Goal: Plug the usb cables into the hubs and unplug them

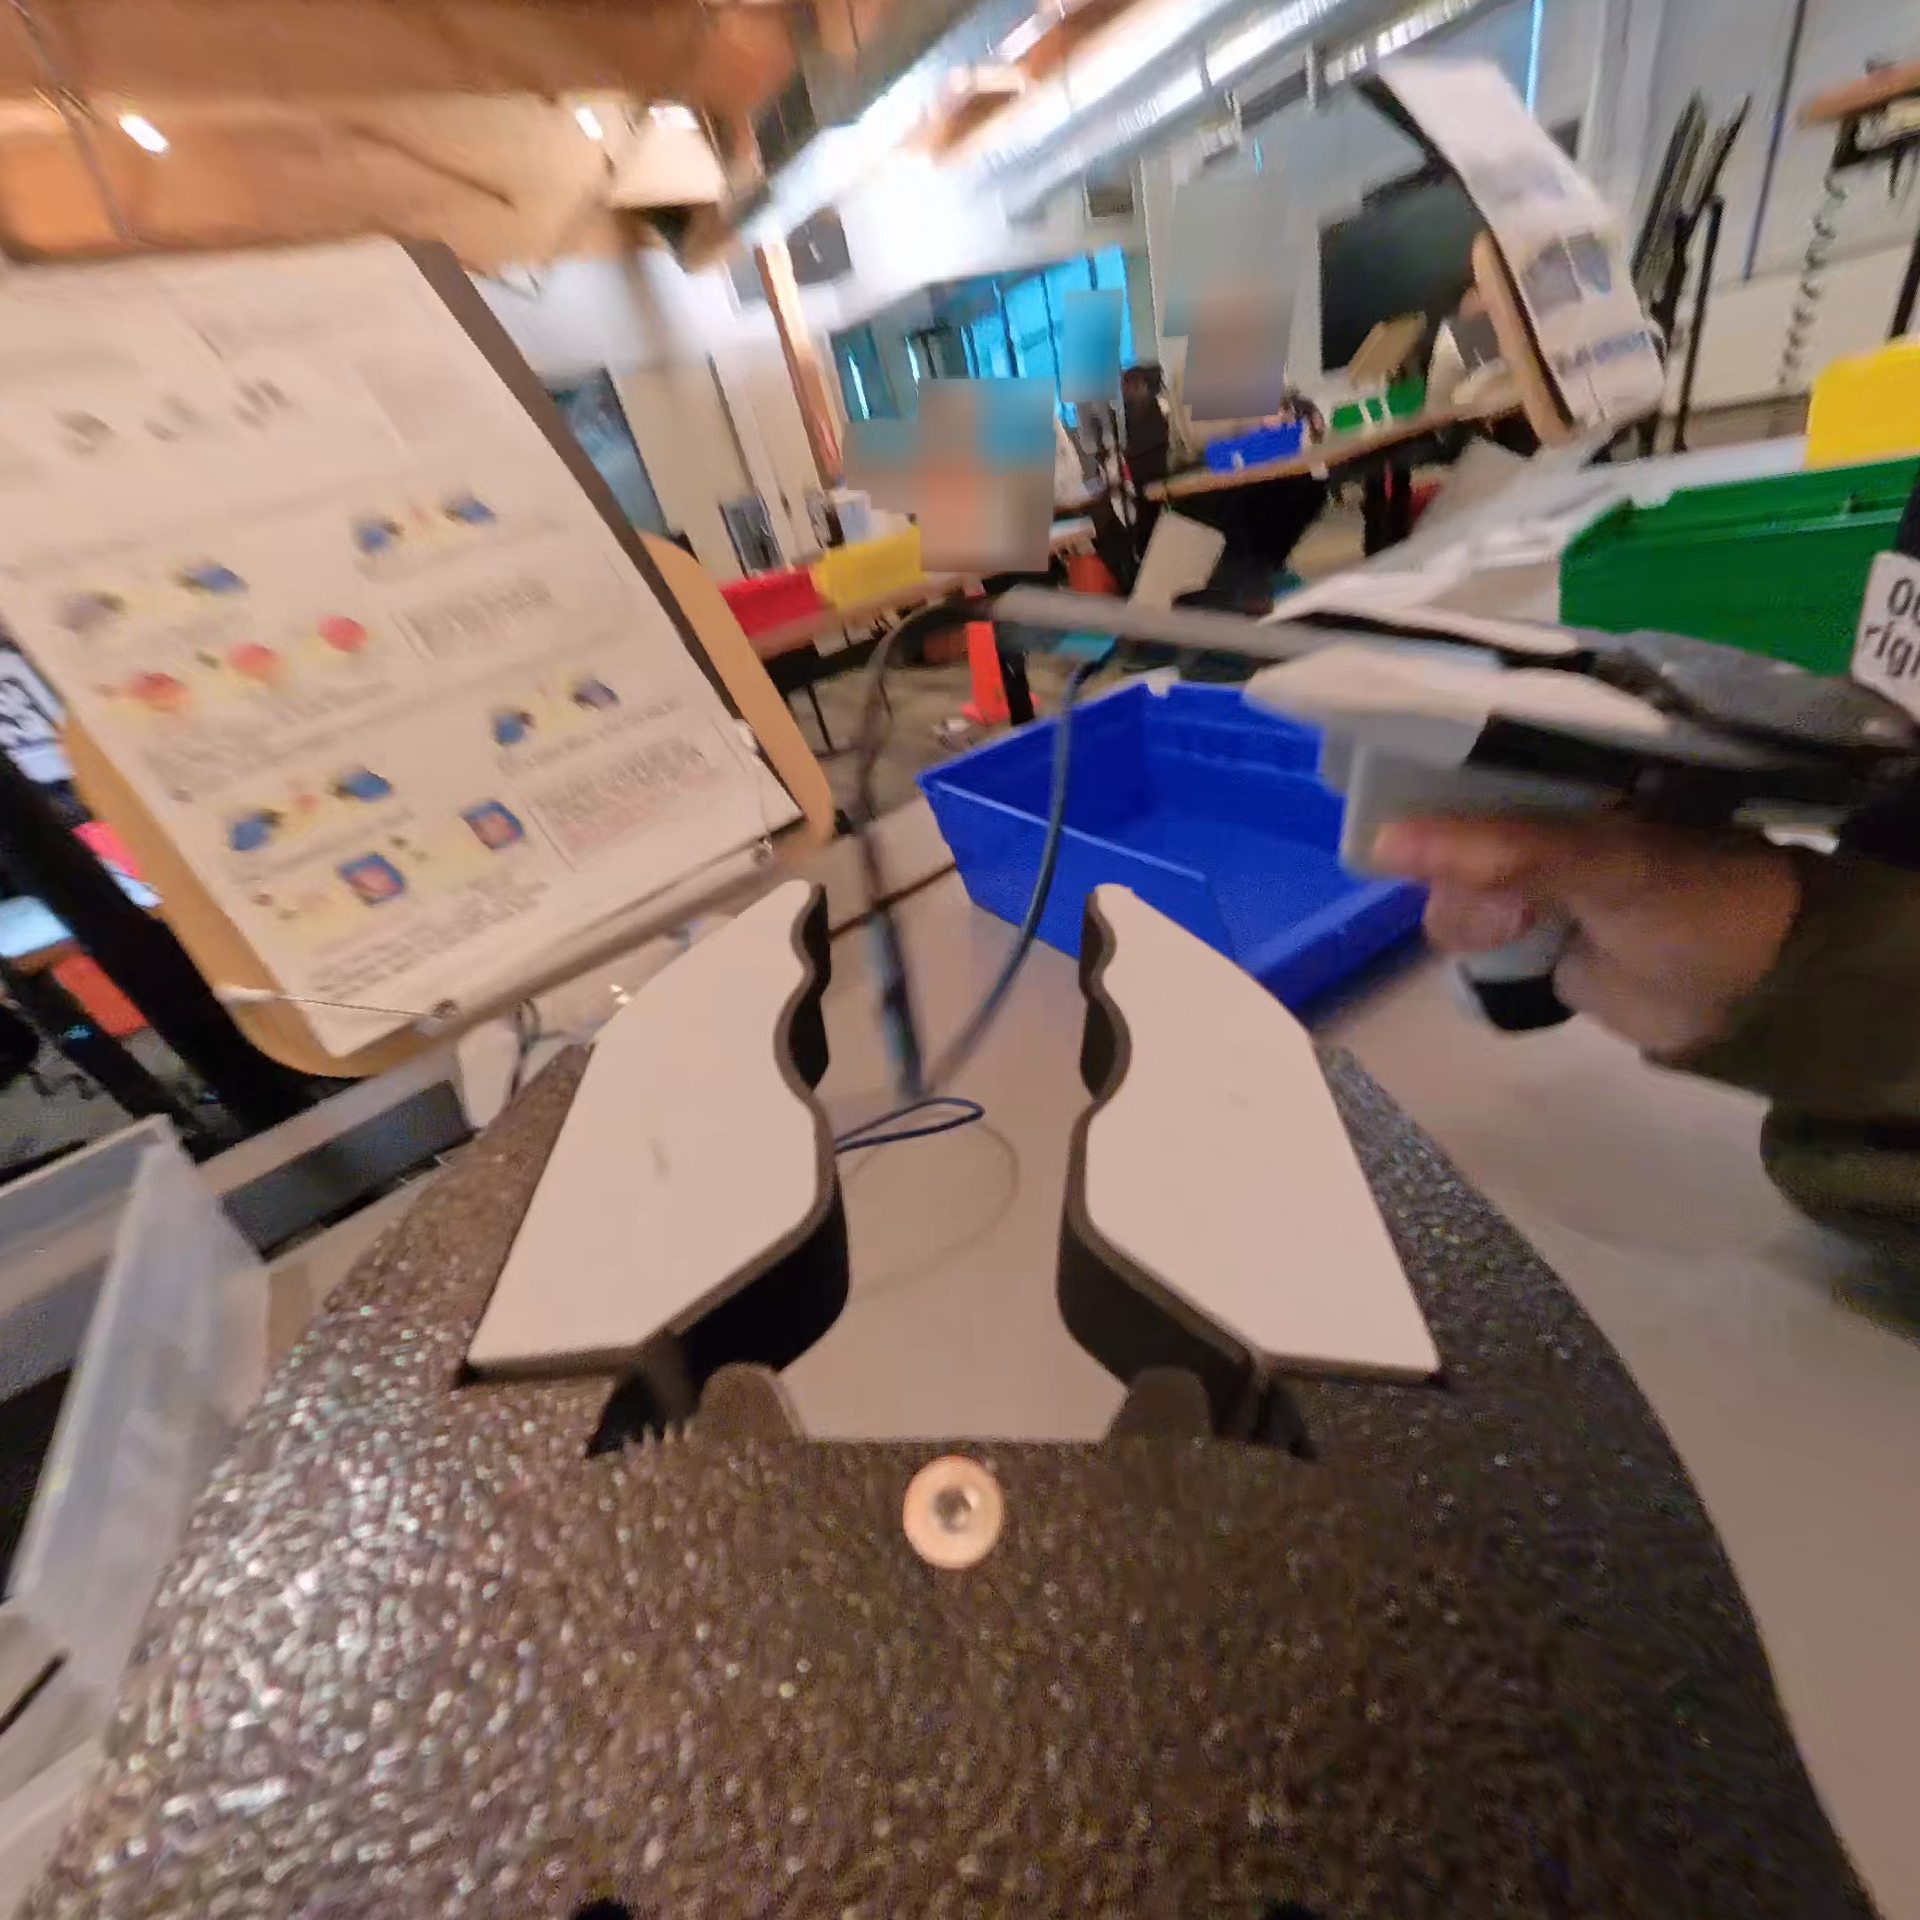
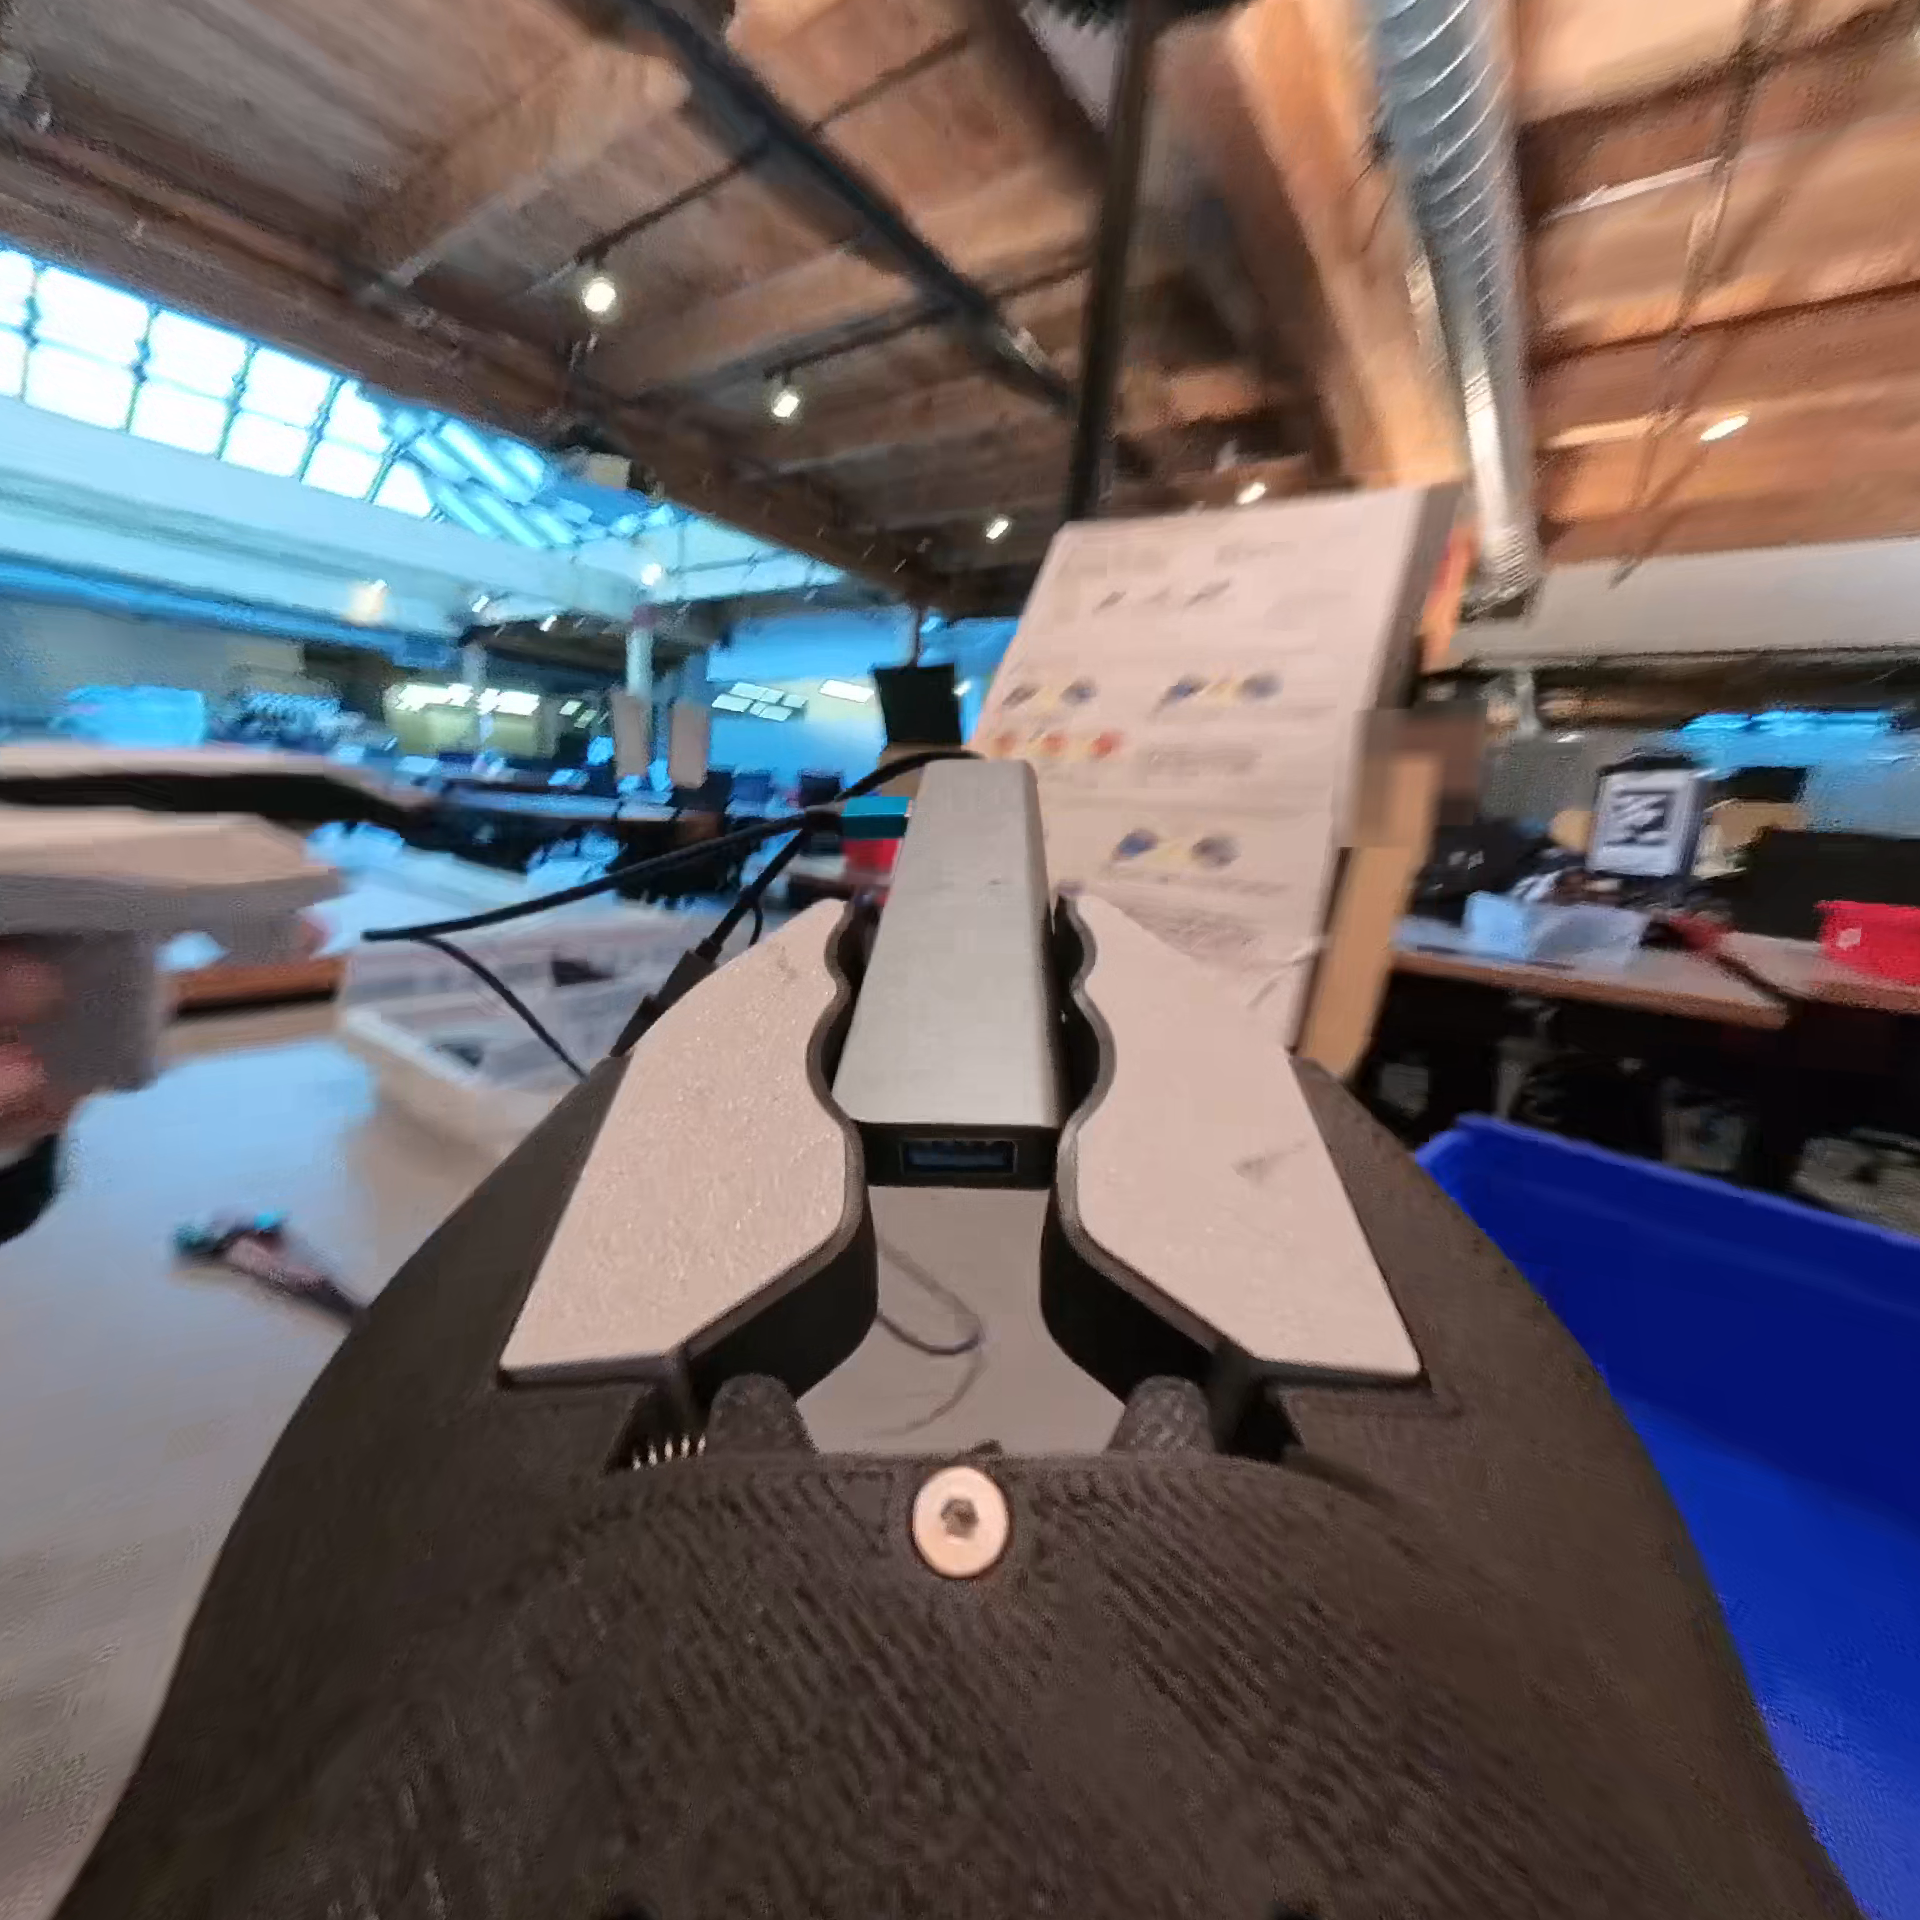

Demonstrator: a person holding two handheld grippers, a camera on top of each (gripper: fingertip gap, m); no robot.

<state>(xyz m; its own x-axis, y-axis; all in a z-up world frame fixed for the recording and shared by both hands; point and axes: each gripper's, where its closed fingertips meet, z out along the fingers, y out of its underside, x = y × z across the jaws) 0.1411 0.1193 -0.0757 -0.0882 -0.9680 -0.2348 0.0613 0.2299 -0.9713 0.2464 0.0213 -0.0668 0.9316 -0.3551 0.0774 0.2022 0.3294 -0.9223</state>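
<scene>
The right gripper point(image 2: 956, 1013) is clamped on a grey USB hub point(image 2: 956, 987), which it holds lifted off the table point(image 2: 156, 1403) with one blue port facing back toward the camera. From the hub's far end, dark cables point(image 2: 582, 894) trail down and to the left; at least one looks plugged in there, though blur makes the joint hard to read. The left gripper point(image 1: 954, 997) stands empty below the hub, fingers spread wide, with a thin blue cable point(image 1: 1049, 831) and a darker one point(image 1: 883, 935) hanging between them and touching neither. The likely trouble is a missed grab: the hanging cables sway freely, so the fingers may close on cord instead of on a plug body, and pulling cord would strain the connector or tilt the hub in its grip. The hub is held only by its narrow sides, so a sideways tug could twist it loose. The blue bin point(image 1: 1174, 821) just behind the hub could also snag slack cable.
</scene>
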